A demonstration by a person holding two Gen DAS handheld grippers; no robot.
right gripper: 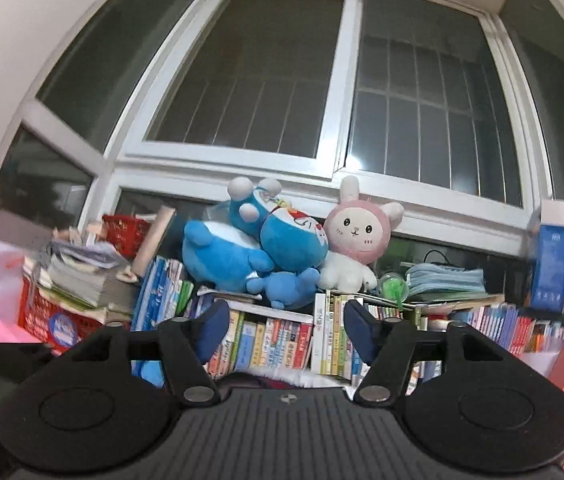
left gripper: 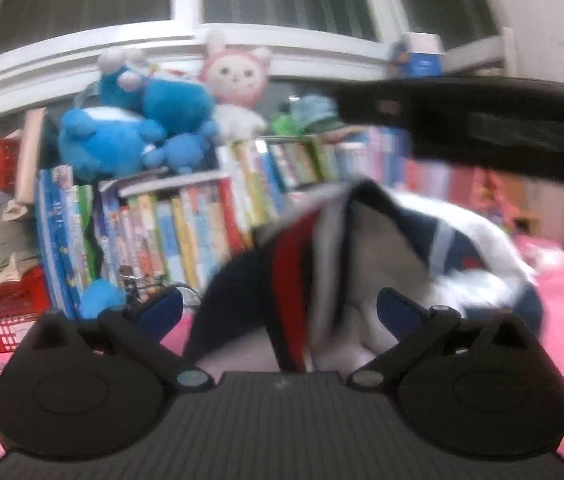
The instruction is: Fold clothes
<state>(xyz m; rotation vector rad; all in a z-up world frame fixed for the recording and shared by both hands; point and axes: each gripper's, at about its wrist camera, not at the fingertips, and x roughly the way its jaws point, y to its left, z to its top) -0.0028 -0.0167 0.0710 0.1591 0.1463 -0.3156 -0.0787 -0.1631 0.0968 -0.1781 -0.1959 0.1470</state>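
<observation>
Hanging in the centre of the left wrist view: a crumpled garment of navy, red, white and grey fabric (left gripper: 322, 264), bunched and peaked, spilling toward the lower right of the frame over a pink surface (left gripper: 562, 292). Blurring across the whole of that view, suggesting motion. Sitting with fingers apart, the left claw (left gripper: 282, 312), blue pads on either side of the cloth; gripping nothing firmly as far as can be told, though cloth is filling the gap between the fingers. Crossing the upper right of the frame, a dark band (left gripper: 482, 128), probably part of the other tool, too blurred to say for certain.

Pointing upward in the right wrist view, the right claw (right gripper: 282, 332), fingers also apart and holding nothing. Only a sliver of white and red cloth showing at the bottom centre, just above the claw's body. Filling the middle of that frame: a row of colourful upright books (right gripper: 273, 340), two blue plush toys (right gripper: 249, 248) and a pink-hooded white plush rabbit (right gripper: 358, 240) piled on top, and a large white-framed window (right gripper: 338, 92) above.

Judging the step: early, probably lifting or shaking out the garment before any fold is made, since no flat, squared shape is showing. Calling next for spreading the cloth flat on the pink surface, finding an edge or sleeve, then closing both claws on matching corners.
</observation>
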